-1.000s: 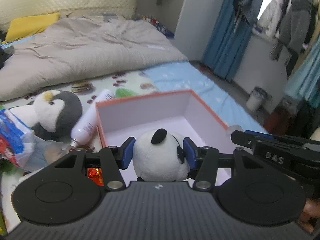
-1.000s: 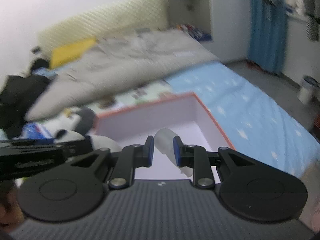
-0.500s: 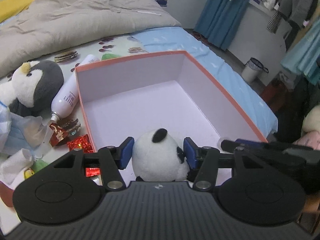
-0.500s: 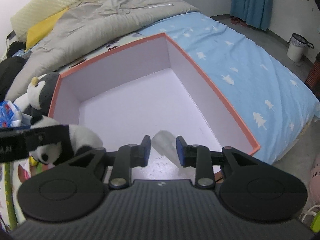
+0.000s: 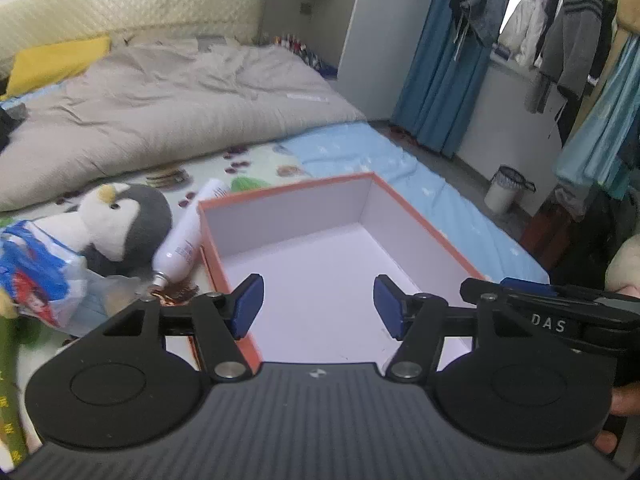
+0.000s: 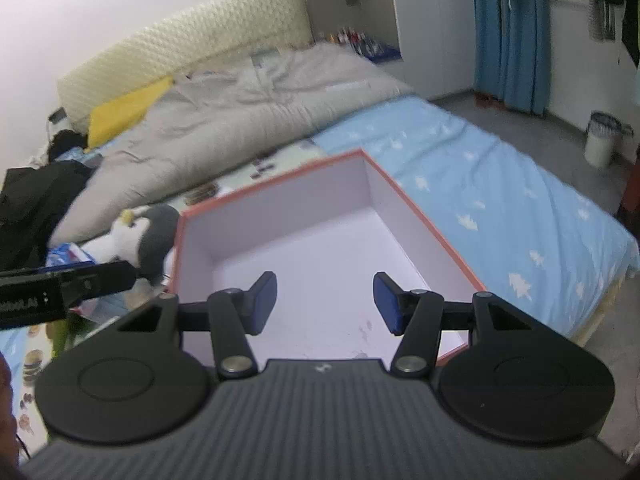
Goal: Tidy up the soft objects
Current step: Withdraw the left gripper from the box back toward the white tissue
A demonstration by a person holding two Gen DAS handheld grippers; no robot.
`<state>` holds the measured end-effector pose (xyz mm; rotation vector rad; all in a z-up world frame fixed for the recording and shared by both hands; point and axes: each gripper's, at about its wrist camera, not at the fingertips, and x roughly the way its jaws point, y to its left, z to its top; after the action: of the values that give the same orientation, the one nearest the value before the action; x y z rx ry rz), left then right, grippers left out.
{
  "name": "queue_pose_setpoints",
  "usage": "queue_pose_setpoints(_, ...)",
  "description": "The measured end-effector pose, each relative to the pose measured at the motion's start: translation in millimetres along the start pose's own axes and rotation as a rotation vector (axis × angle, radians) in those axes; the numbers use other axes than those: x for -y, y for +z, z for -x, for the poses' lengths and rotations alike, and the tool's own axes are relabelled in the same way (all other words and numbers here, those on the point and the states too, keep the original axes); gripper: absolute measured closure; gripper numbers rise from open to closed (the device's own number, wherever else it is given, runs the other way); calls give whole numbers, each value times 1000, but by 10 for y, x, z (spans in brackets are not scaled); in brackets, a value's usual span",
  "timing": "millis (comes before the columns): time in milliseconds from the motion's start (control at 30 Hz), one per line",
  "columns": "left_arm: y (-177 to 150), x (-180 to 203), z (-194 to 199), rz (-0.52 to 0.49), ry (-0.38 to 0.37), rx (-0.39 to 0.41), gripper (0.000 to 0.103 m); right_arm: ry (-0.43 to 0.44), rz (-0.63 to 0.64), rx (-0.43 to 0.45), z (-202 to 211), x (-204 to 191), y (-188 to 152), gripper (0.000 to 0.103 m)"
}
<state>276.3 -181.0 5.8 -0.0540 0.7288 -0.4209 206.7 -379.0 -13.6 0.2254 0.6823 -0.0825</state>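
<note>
Penguin plush beside the box, both grippers spread wide and holding nothing.

The penguin plush [image 5: 124,220] lies on the bed left of the orange-rimmed box [image 5: 420,220], against a white bottle [image 5: 188,240], ahead and left of the left gripper [image 5: 318,306]. The right gripper [image 6: 324,304] hovers over the box's near edge.

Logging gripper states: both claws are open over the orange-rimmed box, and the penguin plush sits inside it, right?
Not quite. The left wrist view shows the penguin plush outside the box, beside its left wall. Both the left claw and right claw are open.
</note>
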Motion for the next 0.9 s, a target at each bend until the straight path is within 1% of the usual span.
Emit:
queue_pose_setpoints(233, -140, -43, 516, -21, 17, 60, 35, 43, 24, 74, 422, -202, -53, 47)
queue_pose_setpoints(367, -287, -103, 785, -6, 12, 80, 35, 58, 61, 102, 639, -370, -166, 47)
queue_pose_setpoints(467, -423, -149, 985, -1, 17, 92, 35, 81, 66, 116, 777, -467, -273, 47)
queue_pose_setpoints(633, -679, -265, 1322, 9, 70, 142, 35, 113, 87, 128, 943, -641, -471, 47)
queue_pose_setpoints(700, -767, -320, 1430, 18, 80, 152, 35, 124, 95, 130, 998, -712, -560, 47)
queue_pose_setpoints(767, -837, -380, 1504, 28, 84, 151, 35, 137, 105, 128, 1033, -783, -650, 47)
queue_pose_setpoints(900, -1037, -523, 1639, 47, 128, 144, 35, 156, 125, 121, 1022, -928, -791, 47)
